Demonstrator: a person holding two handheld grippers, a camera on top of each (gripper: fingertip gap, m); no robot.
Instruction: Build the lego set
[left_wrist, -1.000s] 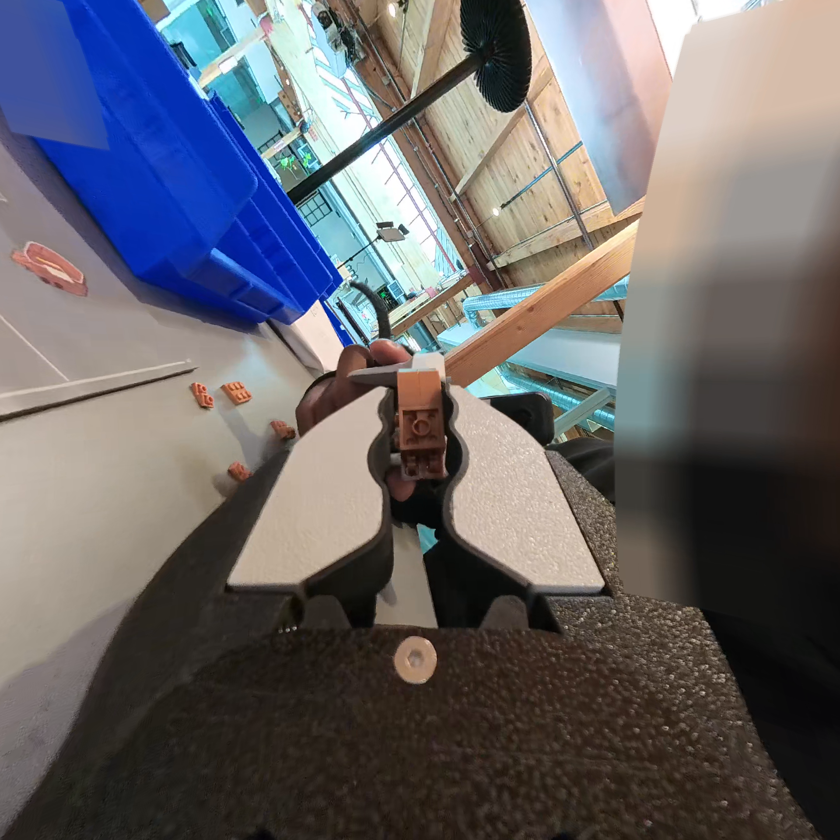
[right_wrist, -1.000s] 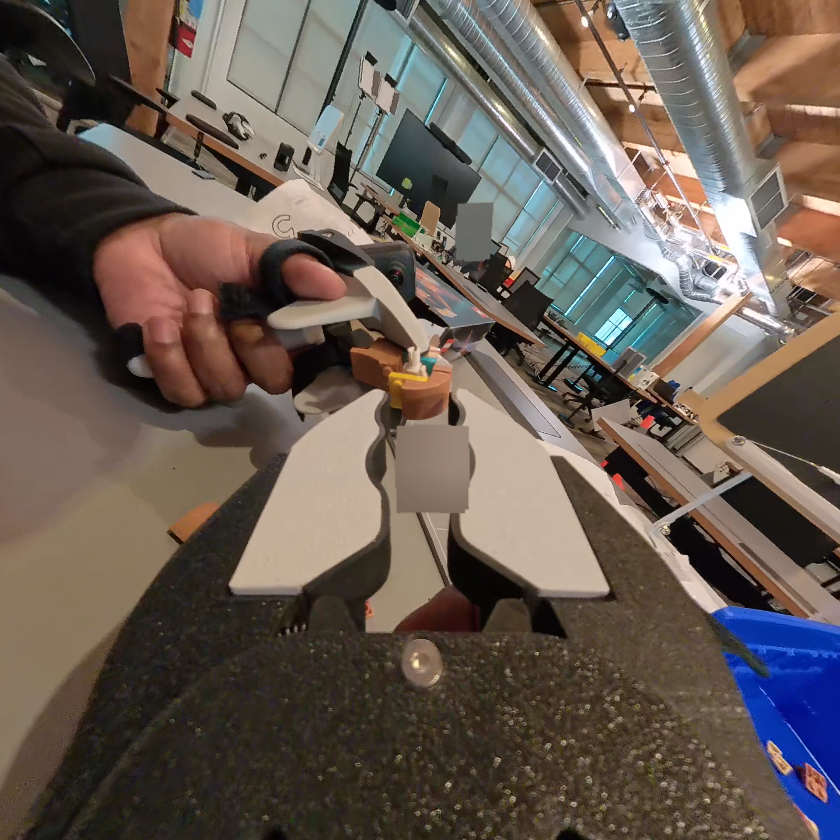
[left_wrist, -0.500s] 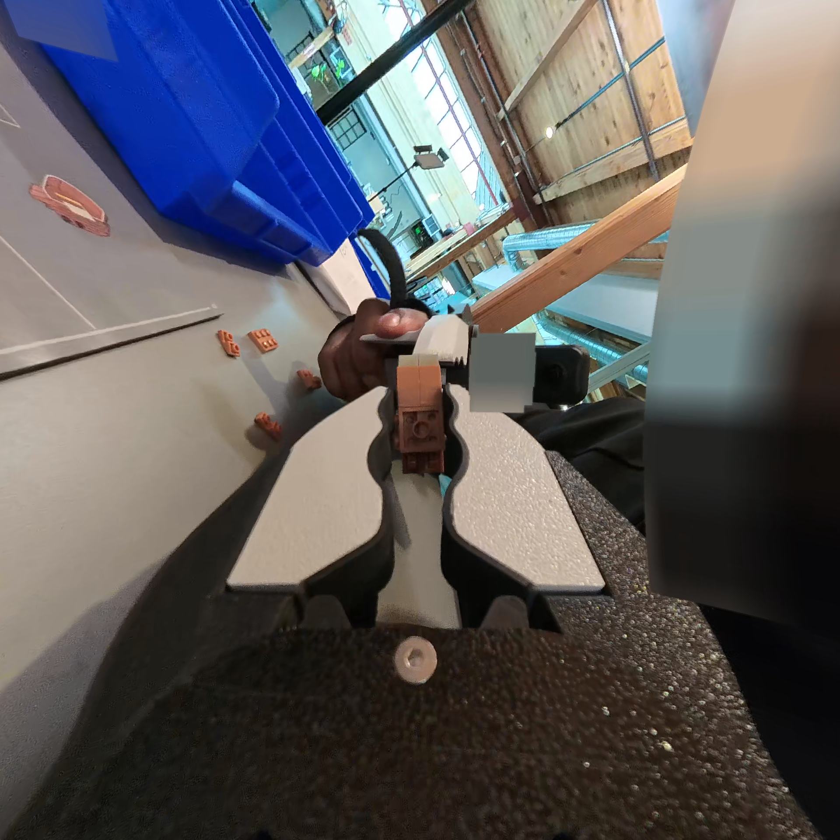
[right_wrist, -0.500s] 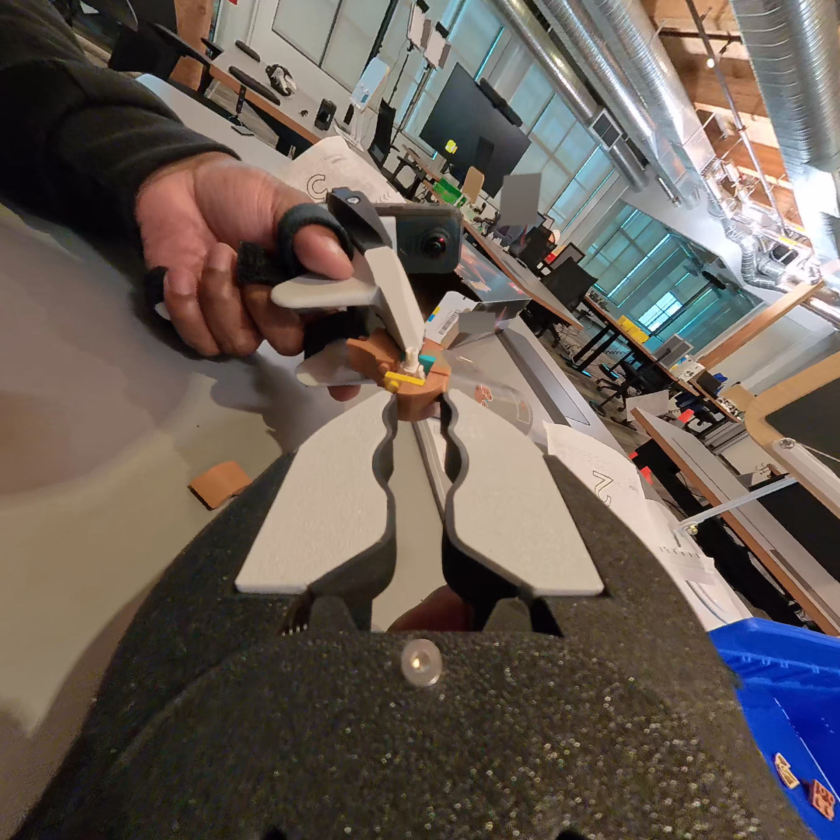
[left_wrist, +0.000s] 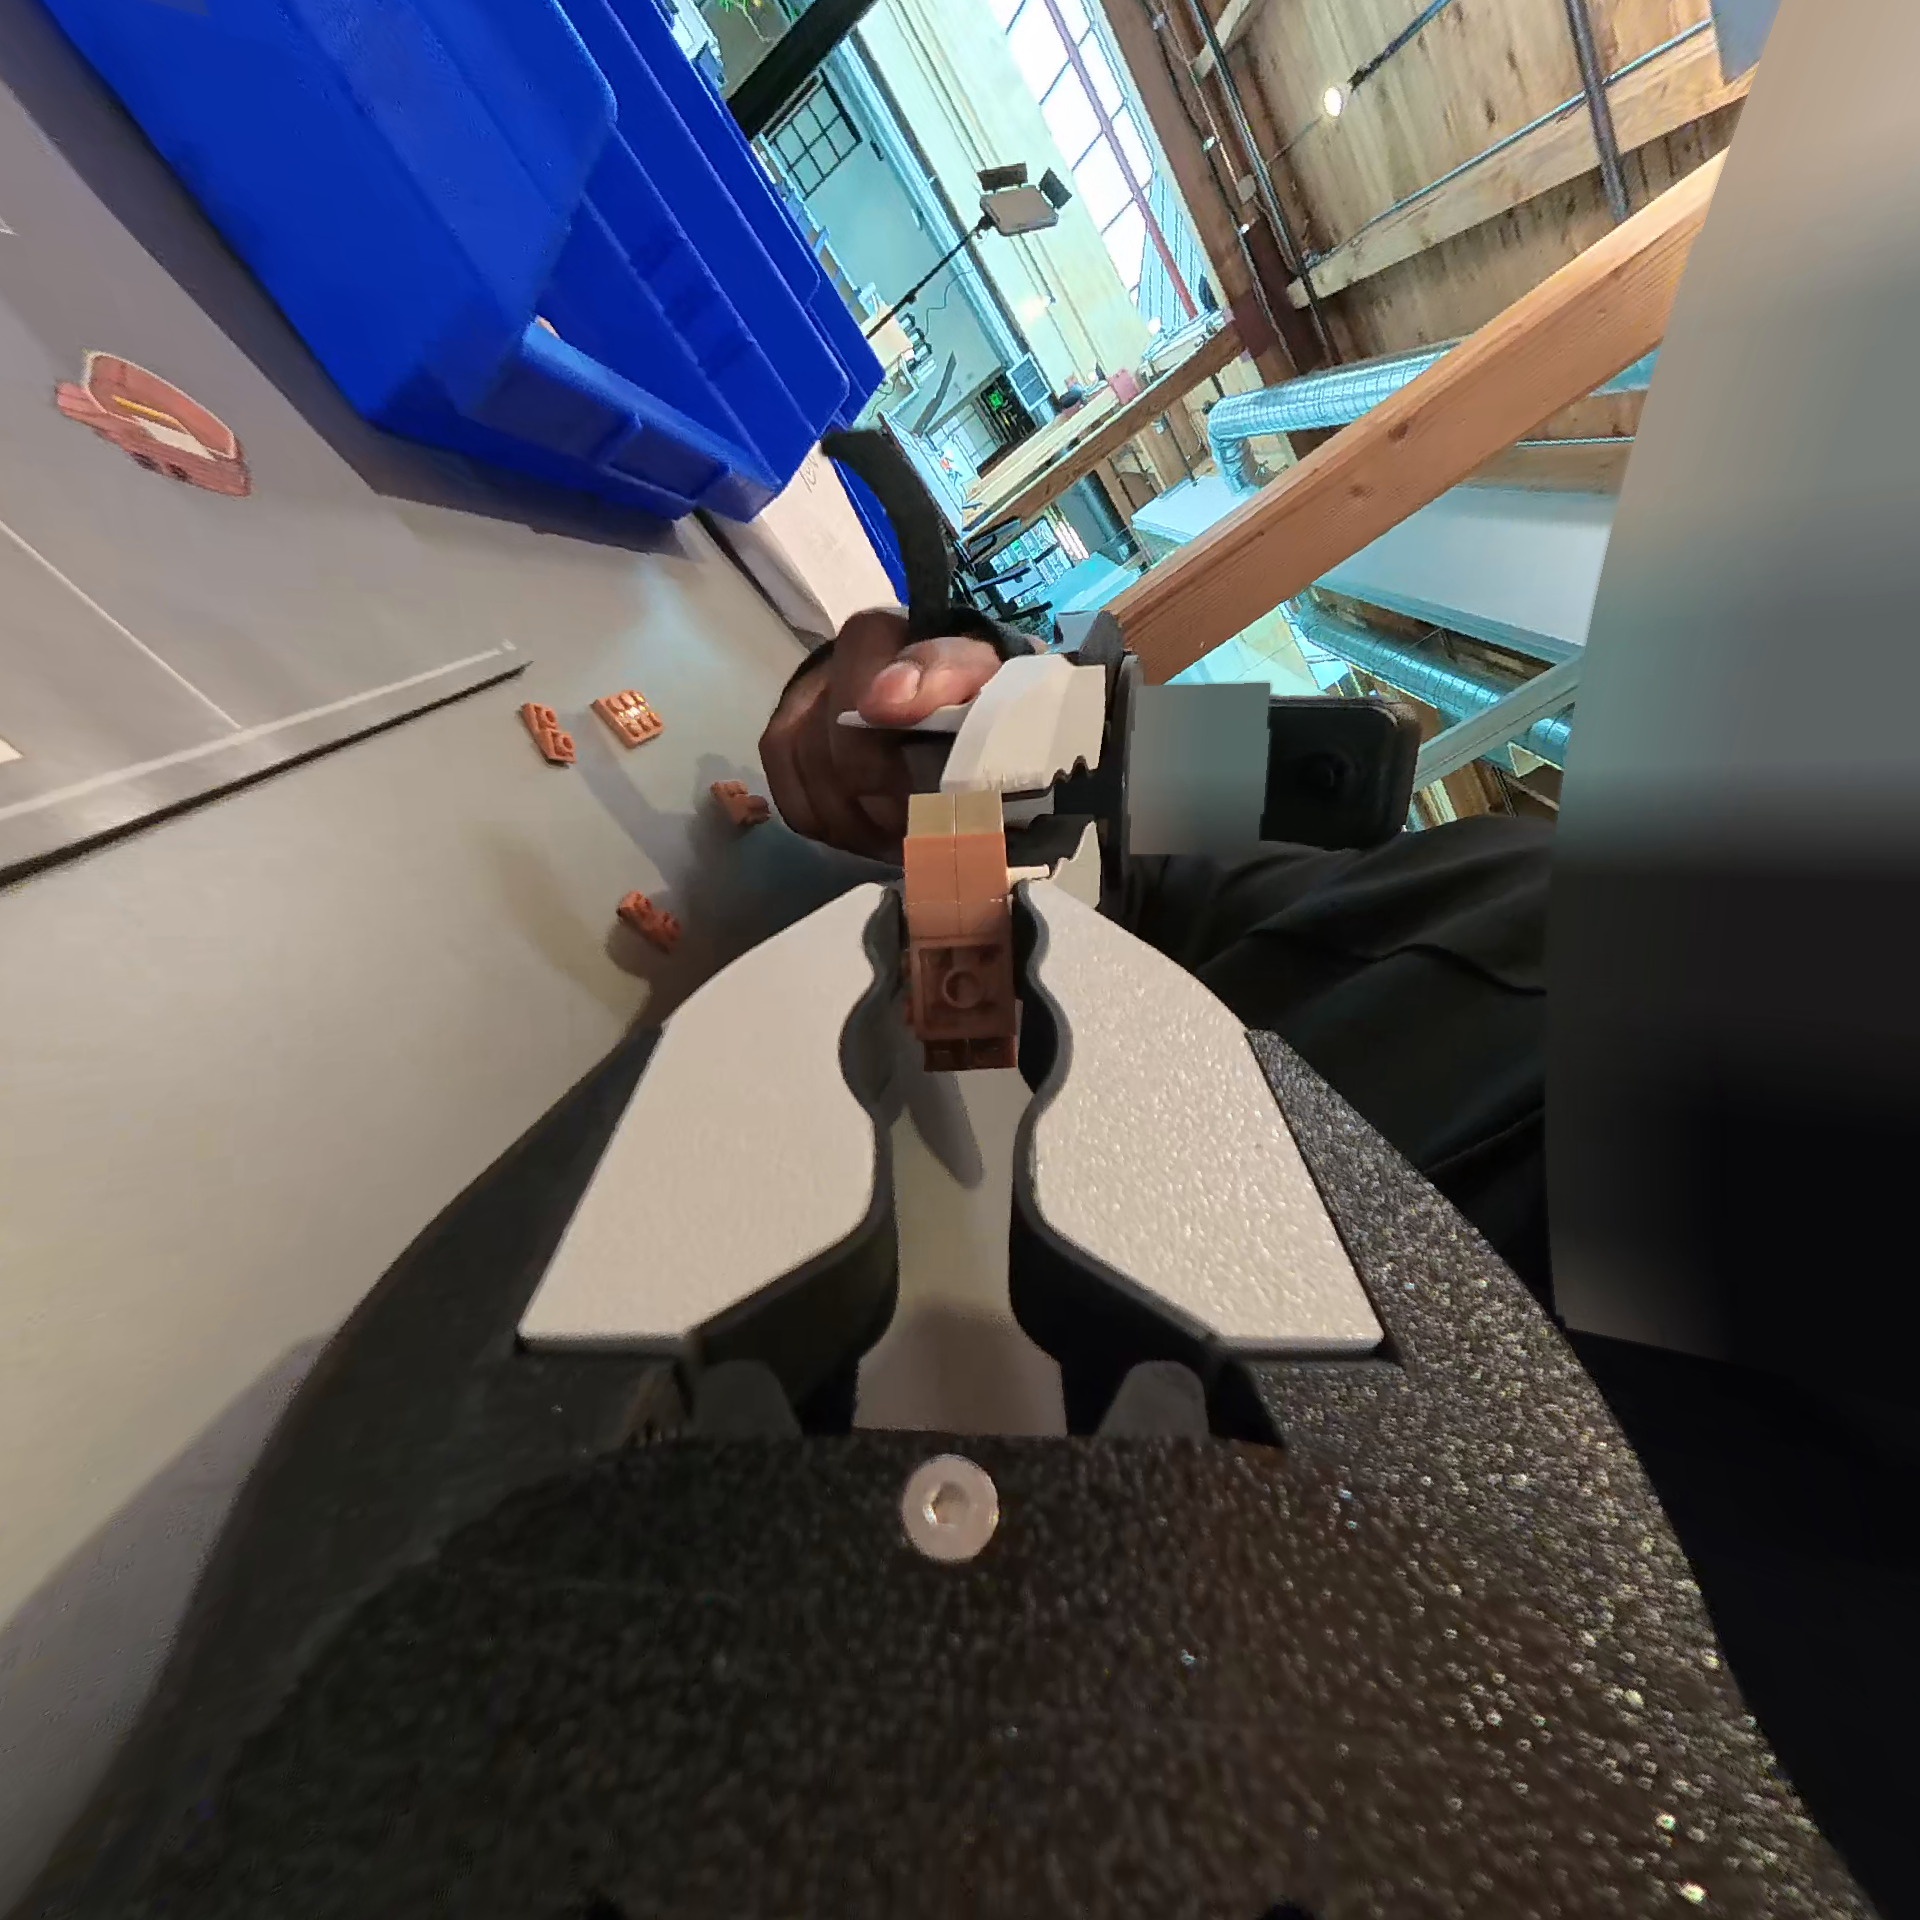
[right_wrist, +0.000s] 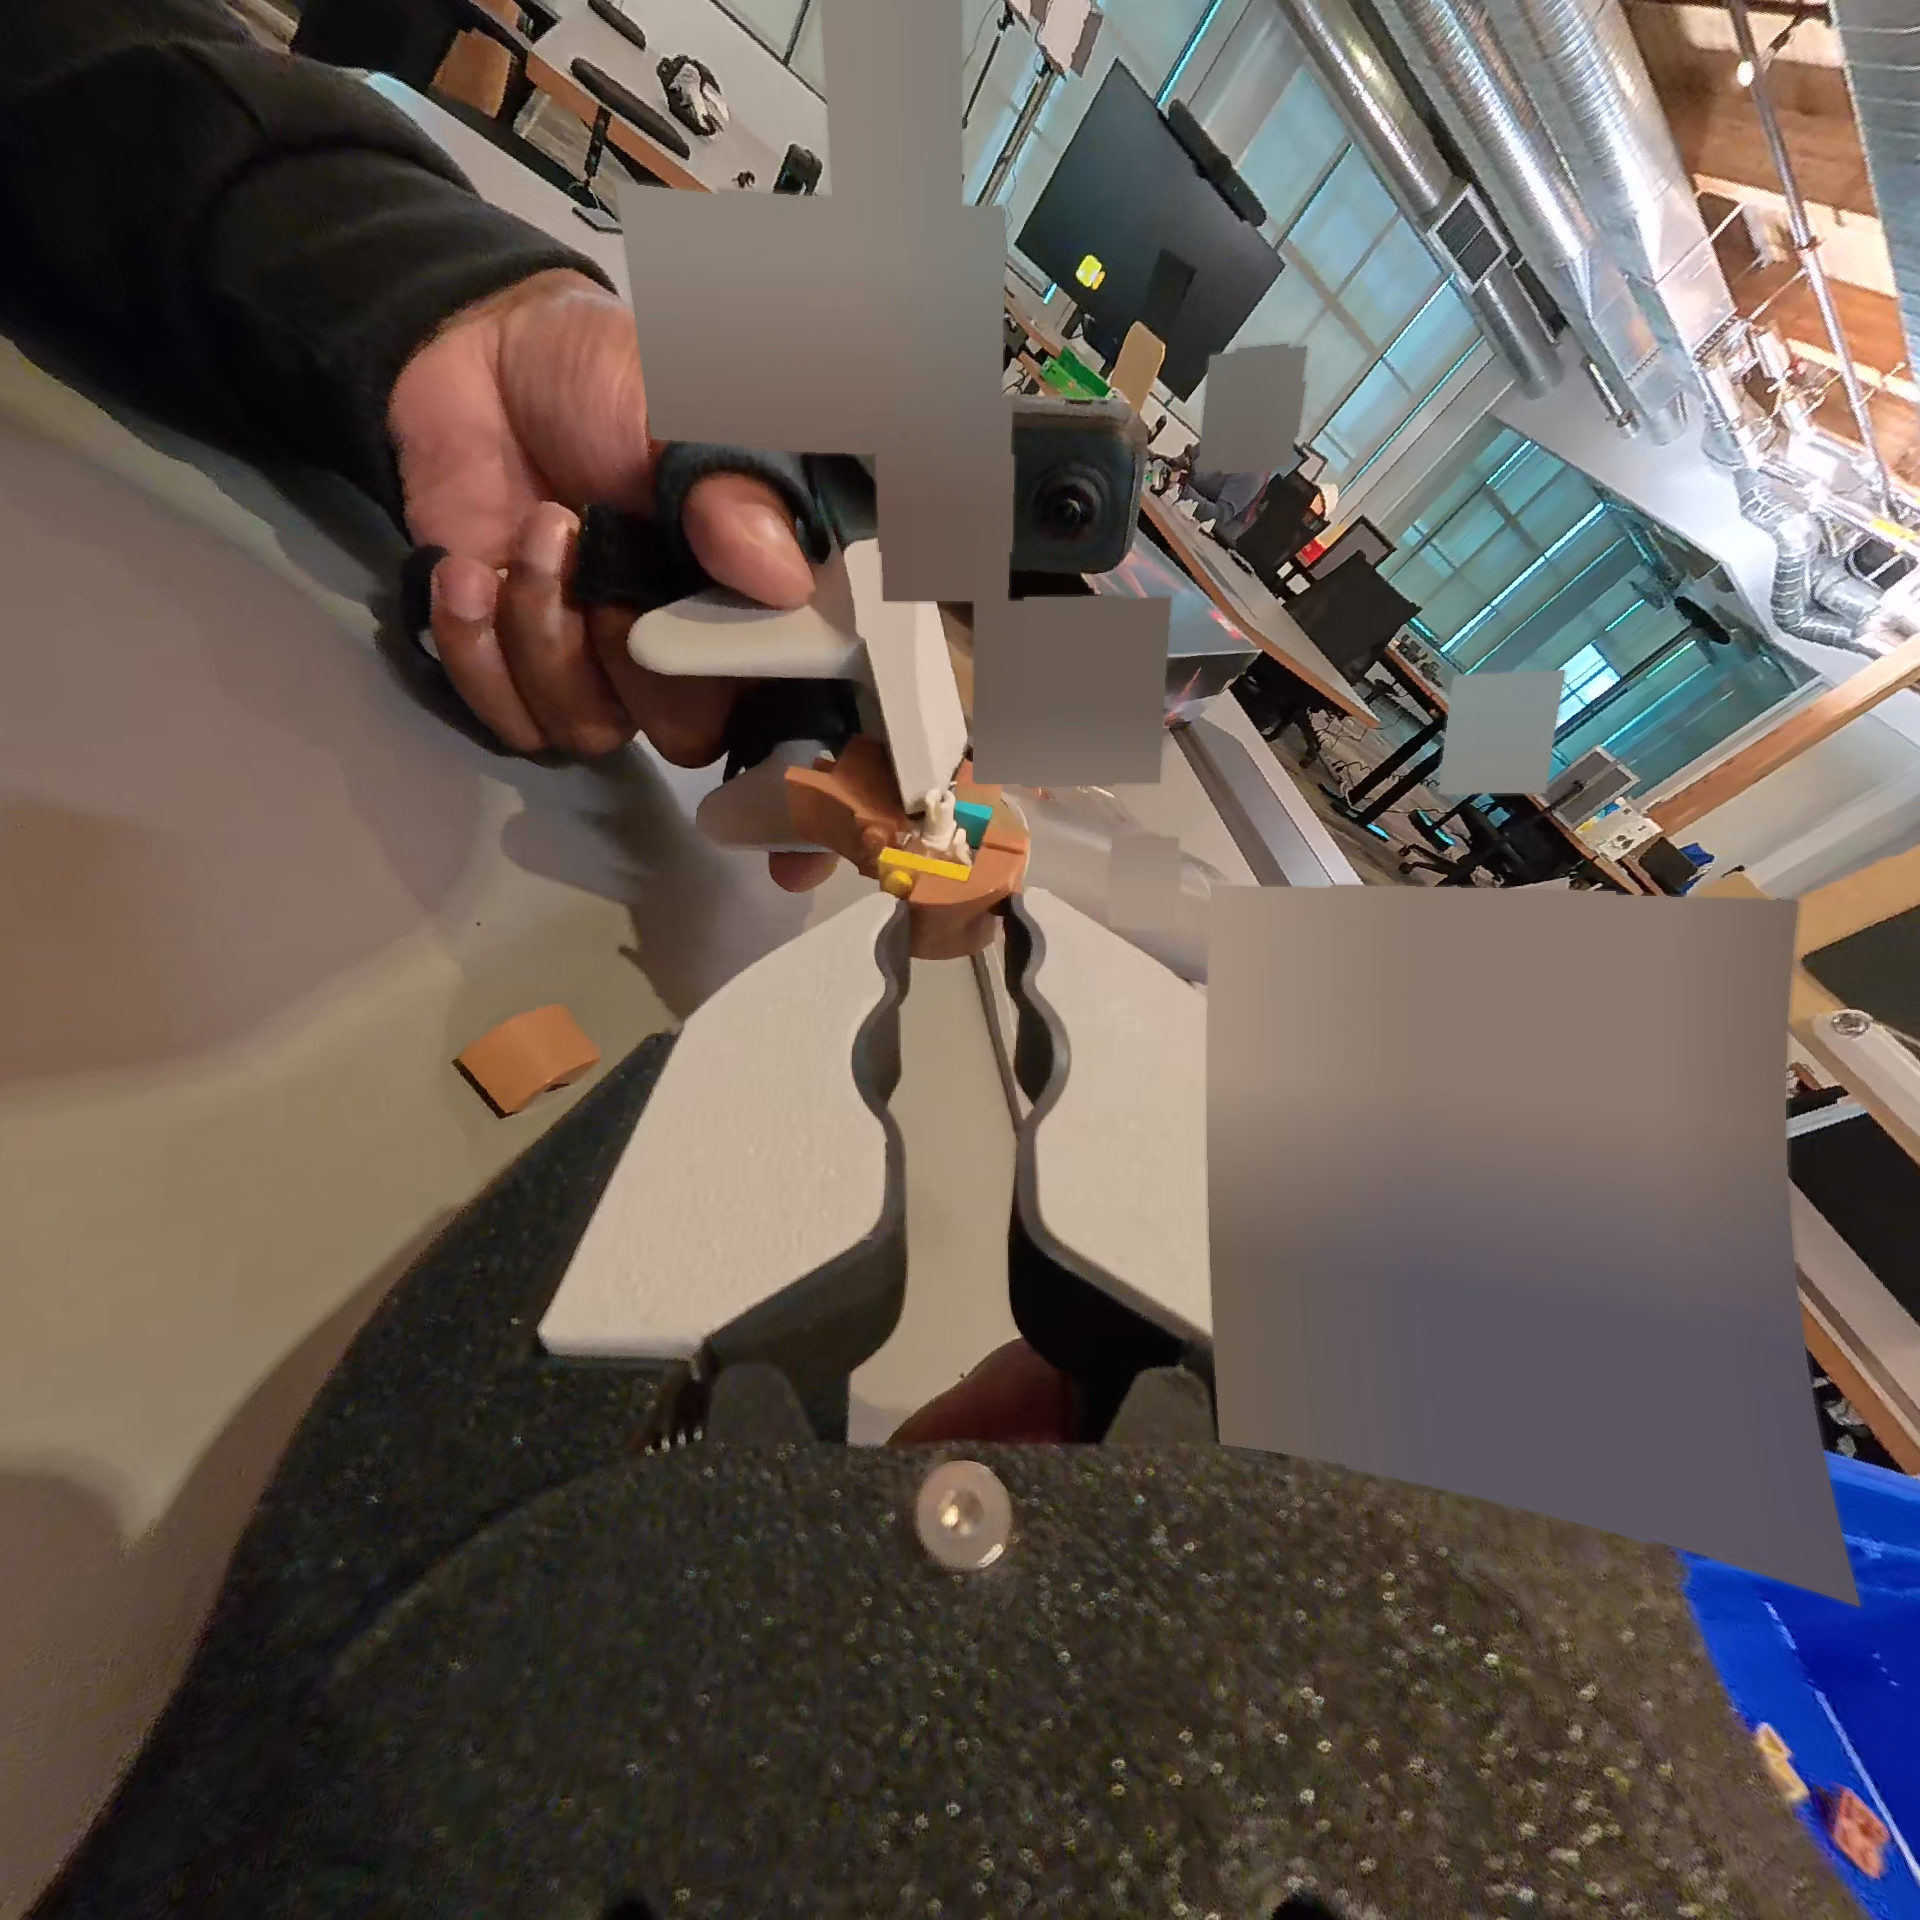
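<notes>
My left gripper (left_wrist: 958, 935) is shut on a brown brick assembly (left_wrist: 961, 987) and holds it above the grey table (left_wrist: 260, 987). The assembly is a stack of brown and tan bricks. In the right wrist view it shows a round brown end (right_wrist: 956, 909) with yellow, teal and white small parts on top. My right gripper (right_wrist: 956, 920) is shut on that round end, with both pads pressed against it. The left gripper's fingers (right_wrist: 904, 707) grip the other end of the same assembly. The right gripper (left_wrist: 1023, 774) shows just behind the assembly in the left wrist view.
Blue bins (left_wrist: 416, 208) stand along the table's far side. Several small brown plates (left_wrist: 629, 717) lie loose on the table below the grippers. A curved brown piece (right_wrist: 525, 1060) lies on the table at the left. Another blue bin (right_wrist: 1818, 1683) holds small bricks at the lower right. Only a small space, under 4 cm, lies between the two pairs of fingers.
The right gripper's jaws closed from a wider stance onto the assembly's round end and stayed there. The left gripper kept its hold. Both grippers tilted and moved a little nearer each other.
</notes>
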